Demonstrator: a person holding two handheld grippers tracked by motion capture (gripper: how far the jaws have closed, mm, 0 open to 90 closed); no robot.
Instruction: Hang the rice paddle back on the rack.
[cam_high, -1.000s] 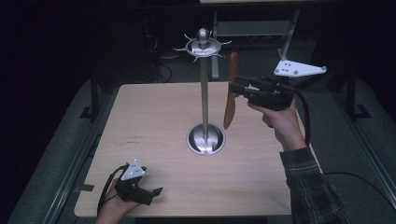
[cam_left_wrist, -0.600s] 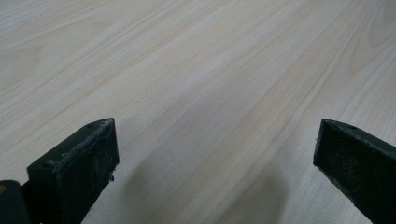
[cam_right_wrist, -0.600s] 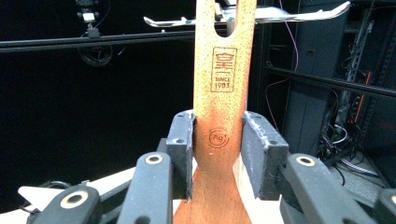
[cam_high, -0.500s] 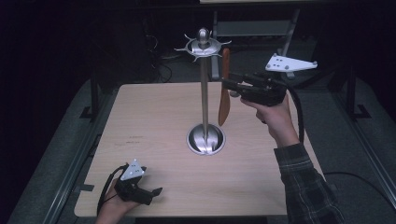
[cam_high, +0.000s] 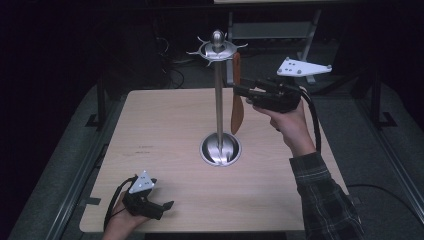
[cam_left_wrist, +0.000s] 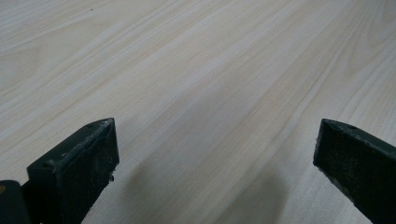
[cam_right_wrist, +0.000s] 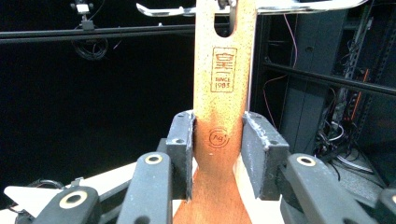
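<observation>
While the spatula (cam_right_wrist: 223, 93) hangs upright beside the stand (cam_high: 219, 100), slot at a hook, right gripper (cam_high: 240, 91) jaws clamped on its handle: hanging step. Next: settle slot on hook, release. Left gripper (cam_high: 162, 206) on worktop (cam_high: 165, 135), jaws apart, empty.

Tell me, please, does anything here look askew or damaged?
Nothing stands out: the wooden spatula hangs straight at the rack, clamped in the right gripper; the left gripper rests open on the table.

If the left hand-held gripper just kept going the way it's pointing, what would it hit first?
Nothing nearby: the left hand-held gripper, jaws open, points low across the bare light wooden table. Depth is unclear, but its path looks free.
</observation>
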